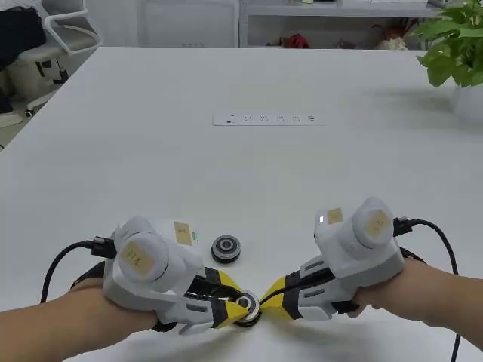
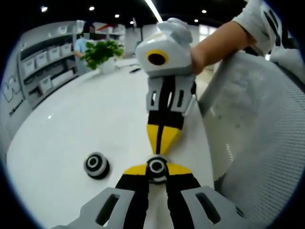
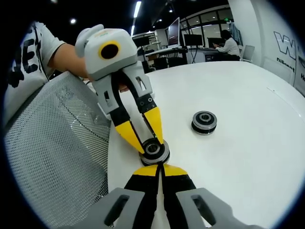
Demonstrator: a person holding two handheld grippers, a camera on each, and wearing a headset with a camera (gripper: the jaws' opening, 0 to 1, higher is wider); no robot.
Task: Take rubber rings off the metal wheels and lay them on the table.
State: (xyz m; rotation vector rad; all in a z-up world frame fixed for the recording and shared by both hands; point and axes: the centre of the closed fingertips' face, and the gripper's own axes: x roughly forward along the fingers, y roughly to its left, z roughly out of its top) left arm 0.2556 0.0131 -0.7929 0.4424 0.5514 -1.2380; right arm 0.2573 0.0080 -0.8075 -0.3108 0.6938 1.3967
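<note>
left gripper (image 2: 157,171): clenched on a metal wheel (image 3: 155,150), one tip on each side
right gripper (image 3: 162,168): jaws pressed together, tips meeting that wheel's rim head-on
second wheel (image 1: 226,248): flat on table (image 1: 249,166), just beyond left gripper, untouched

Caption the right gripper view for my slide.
Left tongs clamp a metal wheel, shut right tongs at its rim; second wheel apart on the table.

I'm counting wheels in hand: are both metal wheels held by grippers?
No: the left gripper grips one wheel between its fingers; the second wheel lies free on the table.
</note>
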